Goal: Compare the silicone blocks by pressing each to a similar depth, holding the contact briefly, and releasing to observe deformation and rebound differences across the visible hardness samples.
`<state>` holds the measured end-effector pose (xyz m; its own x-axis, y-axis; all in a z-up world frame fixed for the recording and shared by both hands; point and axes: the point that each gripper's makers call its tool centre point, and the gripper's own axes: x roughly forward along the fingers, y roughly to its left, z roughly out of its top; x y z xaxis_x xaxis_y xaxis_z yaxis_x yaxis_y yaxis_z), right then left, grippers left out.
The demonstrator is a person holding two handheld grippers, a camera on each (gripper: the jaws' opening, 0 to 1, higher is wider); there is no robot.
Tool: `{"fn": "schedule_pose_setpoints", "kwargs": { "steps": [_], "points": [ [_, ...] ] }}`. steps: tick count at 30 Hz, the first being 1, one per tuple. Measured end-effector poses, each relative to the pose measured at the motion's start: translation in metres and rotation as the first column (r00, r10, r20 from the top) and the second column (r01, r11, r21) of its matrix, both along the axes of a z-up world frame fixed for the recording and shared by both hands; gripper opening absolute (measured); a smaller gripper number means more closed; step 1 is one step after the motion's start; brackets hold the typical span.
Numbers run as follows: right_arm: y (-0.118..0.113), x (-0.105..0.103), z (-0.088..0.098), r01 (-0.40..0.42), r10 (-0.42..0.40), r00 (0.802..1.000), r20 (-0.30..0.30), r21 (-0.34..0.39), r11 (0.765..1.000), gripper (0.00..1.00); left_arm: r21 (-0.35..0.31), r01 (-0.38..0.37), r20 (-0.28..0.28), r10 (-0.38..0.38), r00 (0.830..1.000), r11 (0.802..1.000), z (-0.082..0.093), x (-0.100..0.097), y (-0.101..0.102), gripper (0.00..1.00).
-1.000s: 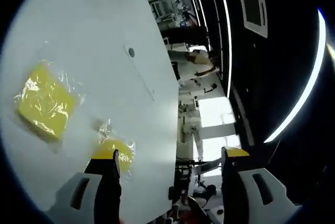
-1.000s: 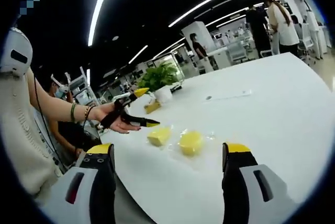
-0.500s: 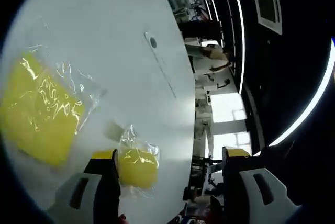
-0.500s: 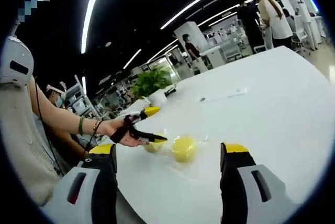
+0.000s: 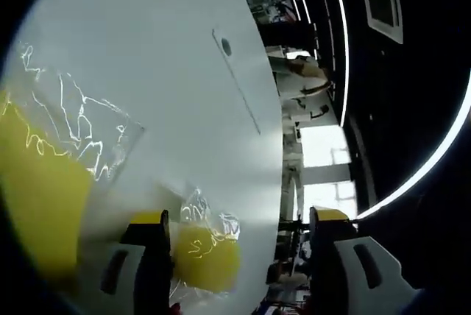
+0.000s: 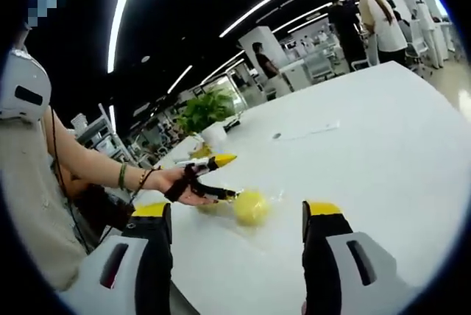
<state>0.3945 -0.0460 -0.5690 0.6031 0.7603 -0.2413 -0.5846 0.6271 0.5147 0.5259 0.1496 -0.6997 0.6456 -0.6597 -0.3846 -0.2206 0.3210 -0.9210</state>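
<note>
In the left gripper view the left gripper (image 5: 239, 219) has its yellow-tipped jaws well apart with nothing between them, and just beside its left jaw lies a small round yellow silicone block in a crinkled clear plastic wrapper (image 5: 208, 256); a larger flat yellow silicone block in its own clear wrapper (image 5: 37, 197) sits close on the other side of that jaw, both resting on the white table (image 5: 162, 72). The step in hand looks like the approach to a first press, and doing it well probably means bringing one jaw tip down squarely on the middle of the small block (the loose wrapper could slide or bunch under the tip), sinking to a depth that can be repeated on the larger block, then pausing before lifting. The right gripper view offers what the close view cannot: the right gripper (image 6: 235, 216) waits back with its jaws spread and empty, and beyond them the person's hand (image 6: 173, 182) holds the left gripper right at the round block, the second block half hidden behind it. Farther off stand a green potted plant (image 6: 202, 112) and people at the far end of the room.
</note>
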Motion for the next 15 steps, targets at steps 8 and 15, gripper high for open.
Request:
{"fn": "schedule_pose_setpoints", "kwargs": {
  "steps": [8,15],
  "points": [
    [-0.004,0.009,0.006,0.021,-0.022,1.000,0.018,0.019,1.000,0.63,0.109,0.047,-0.020,-0.045,0.999,0.993,-0.012,0.001,-0.013,0.46],
    [-0.006,0.008,0.003,0.021,-0.021,1.000,0.016,0.026,0.999,0.61,0.223,0.149,-0.015,-0.149,0.989,0.963,-0.022,0.003,-0.025,0.33]
  ]
}}
